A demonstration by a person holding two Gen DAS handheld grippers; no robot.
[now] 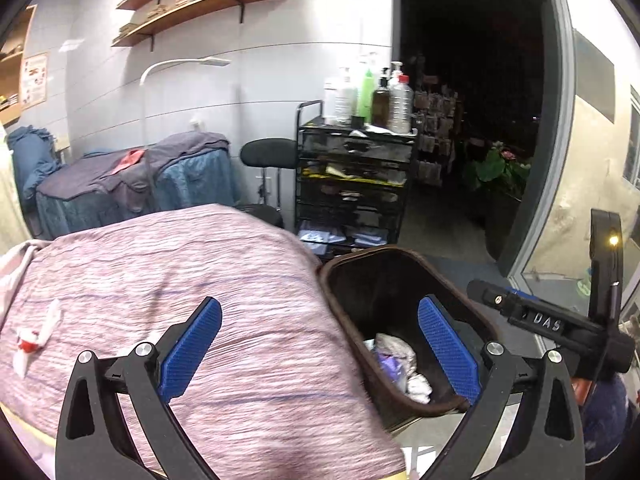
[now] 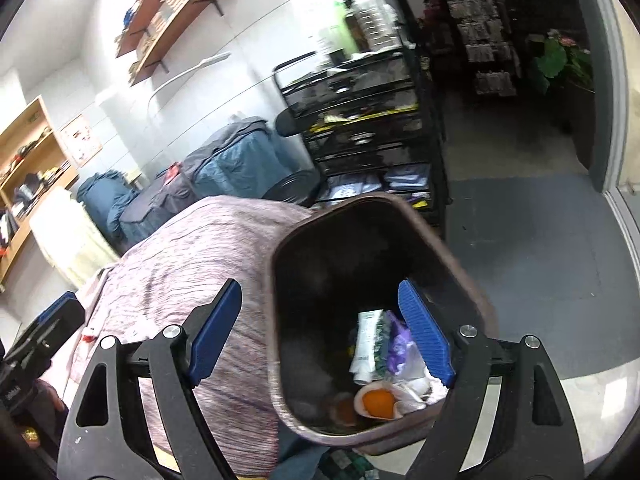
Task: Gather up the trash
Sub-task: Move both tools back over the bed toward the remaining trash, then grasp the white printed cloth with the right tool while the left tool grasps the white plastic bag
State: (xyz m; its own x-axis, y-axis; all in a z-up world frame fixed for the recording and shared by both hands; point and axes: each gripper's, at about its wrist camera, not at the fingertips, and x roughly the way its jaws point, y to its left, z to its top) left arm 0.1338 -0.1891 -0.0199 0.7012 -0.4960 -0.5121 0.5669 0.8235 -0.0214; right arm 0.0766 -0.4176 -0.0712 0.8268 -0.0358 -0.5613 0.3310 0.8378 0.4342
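Both claws stand wide apart and hold nothing: the left claw [image 1: 320, 350] and the right claw [image 2: 320, 334] hang over the brown bin's [image 2: 280, 320] rim. Crumpled wrappers [image 2: 384, 356] lie inside the bin; a red-and-white scrap [image 1: 34, 338] lies on the pink-covered bed [image 1: 160, 272], well left of the bin.

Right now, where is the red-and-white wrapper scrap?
In the left wrist view, the red-and-white wrapper scrap lies at the far left on the pink striped cover, outside the brown bin on the right.

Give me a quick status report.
Left tool and right tool open, empty. Bin holds trash; wrapper left on bed. Nothing blocking.
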